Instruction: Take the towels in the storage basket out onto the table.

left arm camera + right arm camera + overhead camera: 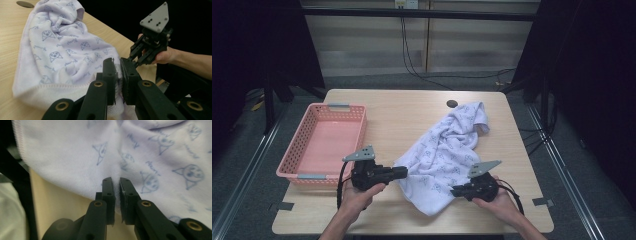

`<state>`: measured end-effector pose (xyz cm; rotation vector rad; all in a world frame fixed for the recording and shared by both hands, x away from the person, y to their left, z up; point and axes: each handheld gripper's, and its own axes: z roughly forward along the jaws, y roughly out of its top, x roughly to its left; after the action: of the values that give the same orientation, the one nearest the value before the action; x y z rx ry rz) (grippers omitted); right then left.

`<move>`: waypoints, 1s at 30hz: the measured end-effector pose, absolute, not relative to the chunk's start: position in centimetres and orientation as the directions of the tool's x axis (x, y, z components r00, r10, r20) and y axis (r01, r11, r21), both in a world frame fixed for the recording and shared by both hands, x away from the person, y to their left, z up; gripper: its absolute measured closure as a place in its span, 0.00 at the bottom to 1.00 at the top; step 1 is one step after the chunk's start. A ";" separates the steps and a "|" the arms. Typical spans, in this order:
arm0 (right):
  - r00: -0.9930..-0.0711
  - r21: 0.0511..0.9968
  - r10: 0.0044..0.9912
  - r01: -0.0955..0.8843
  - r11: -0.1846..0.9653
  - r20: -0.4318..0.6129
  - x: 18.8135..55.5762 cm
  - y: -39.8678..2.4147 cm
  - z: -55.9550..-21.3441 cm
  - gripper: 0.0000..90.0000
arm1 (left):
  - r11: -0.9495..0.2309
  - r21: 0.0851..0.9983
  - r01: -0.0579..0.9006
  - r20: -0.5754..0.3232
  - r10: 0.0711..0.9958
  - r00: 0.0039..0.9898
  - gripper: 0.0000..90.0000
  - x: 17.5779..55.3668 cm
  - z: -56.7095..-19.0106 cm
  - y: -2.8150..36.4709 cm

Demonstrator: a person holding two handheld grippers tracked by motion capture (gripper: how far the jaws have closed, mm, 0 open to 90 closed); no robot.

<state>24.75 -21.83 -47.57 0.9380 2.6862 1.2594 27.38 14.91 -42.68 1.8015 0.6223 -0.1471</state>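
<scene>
- A white terry towel printed with small blue cat faces lies crumpled on the light wooden bench, stretching from the far right part of the top towards the near edge, between the person's two hands.
- The left hand-held gripper, black with a grey three-cornered plate on top, points right at the towel's near left edge; in the left gripper view its jaws stand pressed together on a fold of the stitched hem, pinching the cloth.
- The right hand-held gripper, of the same build, points left at the towel's near right edge; in the right gripper view its jaws are pinched on a ridge of the cloth, which puckers upward from the grip.
- Each gripper sits in one of the person's hands, the forearms coming in from the near side of the bench.
- In the left gripper view the right hand shows beyond the towel, wrapped around its gripper.
- The far end of the towel is bunched into a loose heap just beside a small dark round spot in the bench top.
- A pink perforated plastic basket with grey handles stands on the left part of the bench, apart from the towel and just beyond the left gripper.
</scene>
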 end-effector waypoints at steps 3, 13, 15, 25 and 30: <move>-0.807 0.734 0.544 0.511 0.448 0.230 23.8 -23.6 -46.1 0.92 | -0.197 0.866 0.459 -0.384 0.325 0.864 0.93 26.6 -42.2 14.9; -0.718 0.729 0.657 0.574 0.373 0.229 31.0 -25.9 -45.0 0.91 | -0.217 0.810 0.545 -0.392 0.489 0.779 0.92 31.9 -45.6 12.7; -0.697 0.714 0.682 0.592 0.373 0.221 32.9 -25.6 -46.0 0.91 | -0.222 0.790 0.572 -0.407 0.508 0.759 0.91 32.5 -46.7 12.6; -0.604 0.709 0.775 0.629 0.319 0.187 34.5 -25.3 -48.0 0.62 | -0.241 0.761 0.603 -0.416 0.533 0.737 0.51 32.2 -47.7 13.6; -0.583 0.742 0.787 0.614 0.267 0.199 31.1 -26.5 -46.1 0.53 | -0.261 0.759 0.596 -0.404 0.529 0.746 0.48 32.1 -48.1 13.3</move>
<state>31.05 -26.46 -46.13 1.3091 2.3255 1.2115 32.07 13.31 -48.13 1.9236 0.8596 -0.0829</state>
